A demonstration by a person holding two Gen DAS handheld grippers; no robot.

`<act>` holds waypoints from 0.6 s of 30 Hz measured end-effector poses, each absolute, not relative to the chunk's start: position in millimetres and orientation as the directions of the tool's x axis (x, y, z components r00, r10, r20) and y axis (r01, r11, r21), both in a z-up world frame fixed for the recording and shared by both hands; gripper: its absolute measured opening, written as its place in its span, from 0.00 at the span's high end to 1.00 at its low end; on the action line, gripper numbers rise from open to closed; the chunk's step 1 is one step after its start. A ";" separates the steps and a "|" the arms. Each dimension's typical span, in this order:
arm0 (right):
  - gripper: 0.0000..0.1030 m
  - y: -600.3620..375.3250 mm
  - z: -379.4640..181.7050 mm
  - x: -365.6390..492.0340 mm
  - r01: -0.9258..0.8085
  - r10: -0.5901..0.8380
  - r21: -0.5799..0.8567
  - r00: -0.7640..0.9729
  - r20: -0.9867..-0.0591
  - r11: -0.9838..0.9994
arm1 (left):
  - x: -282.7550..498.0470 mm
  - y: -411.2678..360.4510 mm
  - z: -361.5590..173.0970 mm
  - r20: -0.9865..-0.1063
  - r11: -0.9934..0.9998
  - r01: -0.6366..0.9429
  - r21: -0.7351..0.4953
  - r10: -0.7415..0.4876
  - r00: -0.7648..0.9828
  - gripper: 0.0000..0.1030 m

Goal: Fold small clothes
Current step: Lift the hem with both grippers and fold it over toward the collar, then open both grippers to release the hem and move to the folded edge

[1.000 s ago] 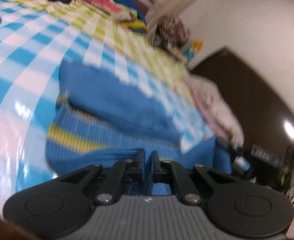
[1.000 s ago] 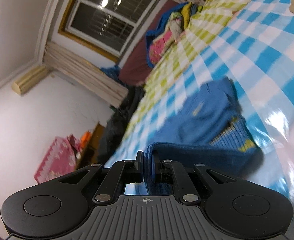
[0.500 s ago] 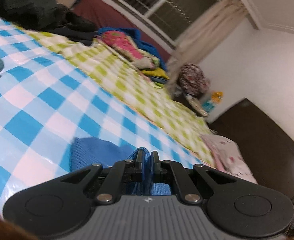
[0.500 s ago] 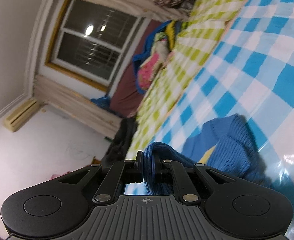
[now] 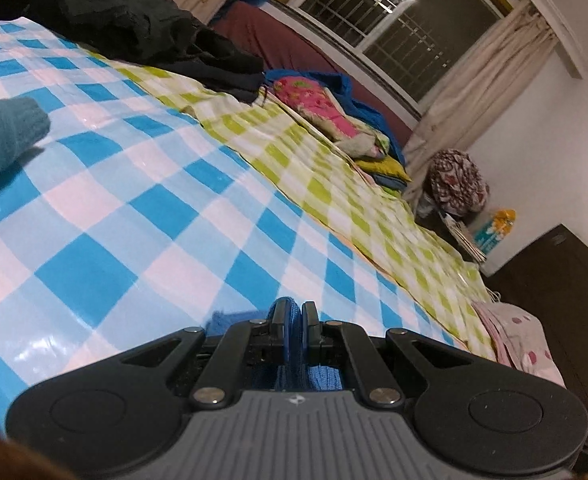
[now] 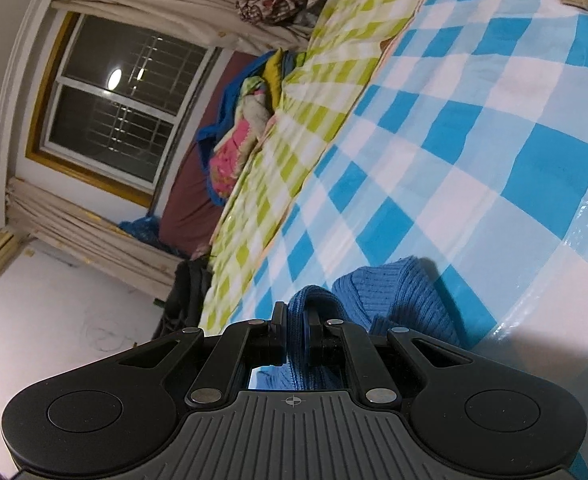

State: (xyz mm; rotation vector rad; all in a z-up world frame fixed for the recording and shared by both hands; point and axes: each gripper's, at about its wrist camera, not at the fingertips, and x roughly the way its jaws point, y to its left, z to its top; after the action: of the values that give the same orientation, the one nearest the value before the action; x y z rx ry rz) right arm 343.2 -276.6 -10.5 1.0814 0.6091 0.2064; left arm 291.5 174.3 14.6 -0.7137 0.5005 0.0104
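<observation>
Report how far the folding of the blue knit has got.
Done: no finished fold shows. In hand: the left tool and right tool are each shut on the blue knit sweater, part of it bunched on the blue checked sheet. Left: lay it flat and complete the folds. A teal knit lies unfolded.

Blue sweater [image 6: 398, 300]: ribbed knit cloth, matt, coarse texture. Blue-checked sheet [image 5: 141, 216]: smooth, glossy, plastic-like film with bright glare patches. Green-checked sheet [image 5: 334, 168]: same smooth look, less shine. Left gripper [image 5: 292, 322] and right gripper [image 6: 294, 322]: matt black plastic, grey ribbed housing, shiny metal rivets. Teal garment [image 5: 1, 136]: fuzzy matt knit. Curtains [image 5: 482, 72]: matt woven cloth.
</observation>
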 end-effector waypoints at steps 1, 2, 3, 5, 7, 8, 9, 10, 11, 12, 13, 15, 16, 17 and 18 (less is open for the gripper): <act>0.92 -277.0 -10.5 344.0 0.135 0.440 0.872 0.820 -0.365 0.471 | 294.2 175.0 14.5 -0.445 0.762 -0.184 -0.621 -0.150 0.883 0.89; 0.92 -277.1 -11.1 345.6 0.137 0.437 0.871 0.821 -0.366 0.472 | 296.0 175.1 14.7 -0.448 0.768 -0.195 -0.610 -0.132 0.884 0.89; 0.91 -277.9 -10.5 346.2 0.140 0.435 0.871 0.822 -0.367 0.471 | 296.7 175.0 15.9 -0.451 0.777 -0.209 -0.594 -0.106 0.886 0.89; 0.89 -278.8 -12.3 349.1 0.153 0.431 0.872 0.822 -0.373 0.465 | 297.4 176.6 17.3 -0.455 0.786 -0.238 -0.571 -0.062 0.888 0.89; 0.88 -277.8 -11.8 352.2 0.139 0.440 0.863 0.814 -0.379 0.486 | 297.7 179.3 17.5 -0.465 0.784 -0.256 -0.565 -0.047 0.884 0.89; 0.88 -276.0 -11.2 353.5 0.131 0.449 0.856 0.806 -0.386 0.501 | 296.8 179.9 17.8 -0.470 0.784 -0.262 -0.562 -0.042 0.882 0.89; 0.87 -275.1 -10.5 353.6 0.126 0.456 0.853 0.800 -0.389 0.507 | 294.5 179.6 18.3 -0.469 0.787 -0.259 -0.559 -0.043 0.882 0.89; 0.84 -274.2 -9.3 352.4 0.114 0.465 0.853 0.797 -0.384 0.510 | 291.1 178.3 19.4 -0.466 0.795 -0.247 -0.555 -0.051 0.883 0.89; 0.78 -274.0 -7.3 351.0 0.101 0.470 0.852 0.798 -0.377 0.514 | 287.7 176.0 20.8 -0.463 0.805 -0.228 -0.547 -0.063 0.884 0.89; 0.69 -273.8 -4.7 349.9 0.087 0.470 0.847 0.800 -0.372 0.524 | 284.4 173.1 22.2 -0.461 0.818 -0.207 -0.536 -0.078 0.884 0.88; 0.66 -273.3 -1.1 348.6 0.070 0.467 0.838 0.804 -0.369 0.541 | 281.8 169.4 23.4 -0.463 0.835 -0.182 -0.519 -0.096 0.881 0.87; 0.65 -272.8 5.7 347.8 0.036 0.466 0.820 0.809 -0.360 0.572 | 279.4 160.9 25.9 -0.473 0.870 -0.138 -0.474 -0.119 0.873 0.81; 0.64 -272.4 8.6 348.0 0.029 0.465 0.813 0.808 -0.361 0.582 | 281.0 155.8 26.9 -0.483 0.890 -0.114 -0.442 -0.129 0.866 0.75; 0.64 -272.4 10.5 348.1 0.028 0.463 0.811 0.809 -0.362 0.585 | 283.4 150.4 27.4 -0.494 0.908 -0.095 -0.408 -0.132 0.859 0.70; 0.64 -272.8 11.8 347.6 0.025 0.465 0.811 0.809 -0.359 0.584 | 284.9 145.9 28.0 -0.502 0.920 -0.088 -0.381 -0.126 0.856 0.68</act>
State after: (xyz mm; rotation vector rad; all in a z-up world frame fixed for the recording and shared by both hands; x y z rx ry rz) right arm 347.6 -272.8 11.8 0.9227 0.5909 0.2747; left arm 284.9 145.9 28.0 -0.4064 0.5470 -0.0210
